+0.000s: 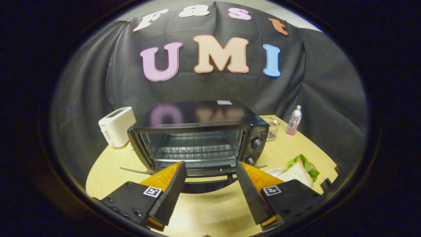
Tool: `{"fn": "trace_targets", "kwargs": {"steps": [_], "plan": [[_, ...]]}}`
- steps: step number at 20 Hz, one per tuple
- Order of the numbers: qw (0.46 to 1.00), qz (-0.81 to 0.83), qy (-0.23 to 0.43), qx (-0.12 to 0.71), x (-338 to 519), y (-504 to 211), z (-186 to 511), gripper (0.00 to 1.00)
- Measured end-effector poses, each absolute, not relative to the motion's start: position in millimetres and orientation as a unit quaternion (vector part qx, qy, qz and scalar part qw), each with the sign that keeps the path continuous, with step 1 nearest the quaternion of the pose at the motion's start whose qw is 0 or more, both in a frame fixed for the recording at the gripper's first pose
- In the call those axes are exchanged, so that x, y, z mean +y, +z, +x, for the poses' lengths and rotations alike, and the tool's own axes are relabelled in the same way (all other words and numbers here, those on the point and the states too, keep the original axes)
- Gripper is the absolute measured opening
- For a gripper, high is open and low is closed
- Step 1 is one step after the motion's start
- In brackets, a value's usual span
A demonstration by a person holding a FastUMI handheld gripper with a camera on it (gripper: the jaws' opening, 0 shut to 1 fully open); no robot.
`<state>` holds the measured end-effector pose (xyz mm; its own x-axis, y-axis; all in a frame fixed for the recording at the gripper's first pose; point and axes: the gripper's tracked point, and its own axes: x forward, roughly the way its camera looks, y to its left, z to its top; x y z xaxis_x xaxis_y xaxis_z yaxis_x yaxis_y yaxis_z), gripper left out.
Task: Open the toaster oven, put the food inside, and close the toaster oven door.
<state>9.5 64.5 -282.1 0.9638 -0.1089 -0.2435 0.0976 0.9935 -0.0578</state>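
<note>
Black cloth hangs behind a pale wooden worktop (210, 210) that carries everything in play. At the near edge of it the gripper (210, 171) has its fingers (171, 192) spread wide with nothing between them, their tips just short of the toaster oven (200, 138). That oven sits in the middle of the worktop, and its door (205, 182) appears already swung down, the dark panel lying flat between the fingertips and the wire rack (194, 149) showing plainly in the open cavity beyond.

Judging by this, the opening step looks done and fetching the food is the step in hand. The sandwich (301, 171), white bread with a green leaf, rests on a small white plate (274, 171) toward the right edge of the worktop, just beyond the right finger and off the line the fingers point along. The next move calls for swinging right, bringing the wide fingers either side of the bread and closing gently, since soft slices will squash.

Farther out, a white toaster (116, 126) stands at the far left edge, a wire basket (273, 128) and a small bottle (294, 120) near the far right corner.
</note>
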Motion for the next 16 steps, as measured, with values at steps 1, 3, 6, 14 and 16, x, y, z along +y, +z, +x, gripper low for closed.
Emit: {"fn": "trace_targets", "kwargs": {"steps": [1, 3, 6, 14, 16], "plan": [[0.987, -0.034, -0.058, 0.147, 62.8, -296.3, 5.0, 0.95], [0.975, -0.069, -0.062, 0.203, 59.3, -329.7, 2.5, 0.95], [0.963, -0.103, -0.043, 0.247, 65.5, -368.0, 1.4, 0.95], [0.964, 0.007, -0.028, 0.263, 61.2, -406.6, 12.8, 0.94], [0.966, 0.002, -0.023, 0.259, 61.9, -404.8, 15.5, 0.94]]}}
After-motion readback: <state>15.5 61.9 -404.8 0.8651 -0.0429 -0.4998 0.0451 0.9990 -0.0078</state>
